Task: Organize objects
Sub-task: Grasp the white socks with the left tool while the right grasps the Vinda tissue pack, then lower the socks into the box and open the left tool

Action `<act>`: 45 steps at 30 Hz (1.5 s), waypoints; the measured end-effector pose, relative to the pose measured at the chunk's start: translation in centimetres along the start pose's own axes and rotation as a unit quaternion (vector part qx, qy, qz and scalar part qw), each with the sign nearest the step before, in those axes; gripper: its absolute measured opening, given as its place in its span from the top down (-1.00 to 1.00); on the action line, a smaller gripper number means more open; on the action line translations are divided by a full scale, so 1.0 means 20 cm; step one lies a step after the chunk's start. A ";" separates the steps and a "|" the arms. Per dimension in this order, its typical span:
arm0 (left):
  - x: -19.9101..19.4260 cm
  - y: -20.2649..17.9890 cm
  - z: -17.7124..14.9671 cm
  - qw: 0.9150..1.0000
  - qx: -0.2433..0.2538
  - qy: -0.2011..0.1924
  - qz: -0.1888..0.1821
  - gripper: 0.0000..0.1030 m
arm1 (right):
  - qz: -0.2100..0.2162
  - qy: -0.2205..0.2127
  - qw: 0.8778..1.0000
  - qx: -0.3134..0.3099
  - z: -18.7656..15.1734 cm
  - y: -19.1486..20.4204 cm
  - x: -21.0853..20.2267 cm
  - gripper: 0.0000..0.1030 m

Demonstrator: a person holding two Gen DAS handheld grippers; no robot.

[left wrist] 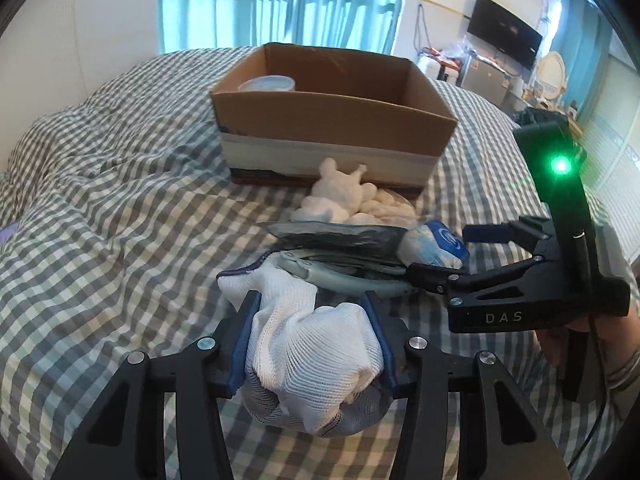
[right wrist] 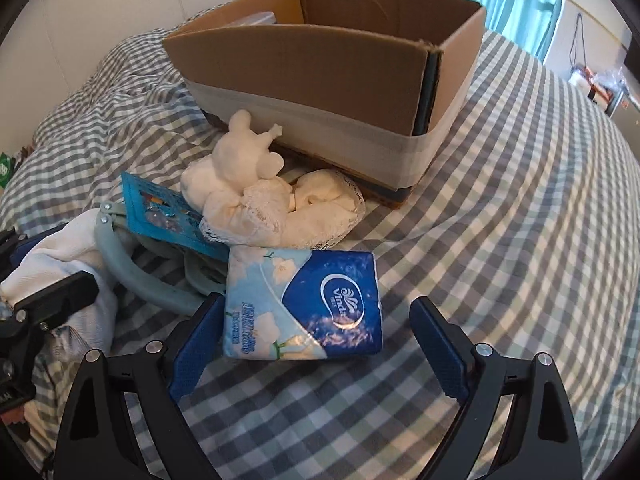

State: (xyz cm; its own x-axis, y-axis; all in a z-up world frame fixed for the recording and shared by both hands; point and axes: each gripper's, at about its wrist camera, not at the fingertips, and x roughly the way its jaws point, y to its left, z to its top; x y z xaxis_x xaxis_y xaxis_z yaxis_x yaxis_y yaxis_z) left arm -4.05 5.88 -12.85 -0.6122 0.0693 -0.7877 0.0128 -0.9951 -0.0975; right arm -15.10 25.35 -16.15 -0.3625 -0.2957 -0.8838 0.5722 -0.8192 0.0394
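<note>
My left gripper [left wrist: 312, 300] is shut on a white mesh cloth bundle [left wrist: 316, 356] just above the bed; the bundle also shows in the right wrist view [right wrist: 60, 264]. My right gripper [right wrist: 316, 312] is open, its jaws on either side of a blue Vinda tissue pack [right wrist: 304, 304], which also shows in the left wrist view [left wrist: 438, 242]. Behind it lie a white plush toy [right wrist: 244, 156], a white lace cloth [right wrist: 320, 216], a blue packet [right wrist: 164, 216] and light-blue hangers [right wrist: 132, 272]. An open cardboard box [right wrist: 320, 60] stands behind them.
Everything rests on a grey-and-white checked bedspread [right wrist: 500, 200]. A round plastic container [left wrist: 268, 83] sits in the box's far left corner. Teal curtains [left wrist: 280, 0] hang behind the bed; a TV [left wrist: 504, 36] and shelves stand at the far right.
</note>
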 end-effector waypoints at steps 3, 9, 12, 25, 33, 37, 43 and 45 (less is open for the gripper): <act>-0.01 0.01 0.00 1.000 -0.002 0.000 -0.002 0.01 | 0.001 0.006 1.000 0.009 -0.01 -0.01 0.01 -0.76; -0.05 0.02 -0.01 1.000 -0.002 -0.005 -0.005 0.01 | 0.000 0.015 1.000 0.024 -0.05 0.00 -0.01 -0.44; -0.07 0.02 -0.01 1.000 -0.001 -0.009 -0.008 0.01 | -0.017 0.008 1.000 0.019 -0.07 0.03 -0.05 -0.43; -0.27 0.00 -0.02 0.999 0.010 -0.039 -0.033 0.02 | -0.062 -0.057 0.996 0.001 -0.13 0.21 -0.41 -0.42; -0.41 0.02 0.00 0.997 0.004 -0.060 -0.053 0.02 | -0.083 -0.089 0.993 -0.012 -0.12 0.34 -0.64 -0.42; -0.48 0.05 0.05 0.995 0.004 -0.080 -0.056 0.02 | -0.091 -0.105 0.990 -0.015 -0.10 0.38 -0.74 -0.42; -0.52 0.07 0.16 0.994 0.008 -0.090 -0.062 0.03 | -0.096 -0.122 0.988 -0.018 -0.05 0.40 -0.83 -0.42; -0.53 0.07 0.20 0.993 0.012 -0.086 -0.074 0.03 | -0.097 -0.128 0.987 -0.018 -0.02 0.39 -0.85 -0.42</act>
State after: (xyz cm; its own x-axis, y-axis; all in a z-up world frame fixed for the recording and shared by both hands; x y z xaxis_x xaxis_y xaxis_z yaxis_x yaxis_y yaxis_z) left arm -0.78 3.49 -2.24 -0.7326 0.2033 -0.6496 -0.1046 -0.9767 -0.1876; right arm -4.17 24.12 -0.95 -0.6391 -0.2538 -0.7260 0.4977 -0.8562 -0.1388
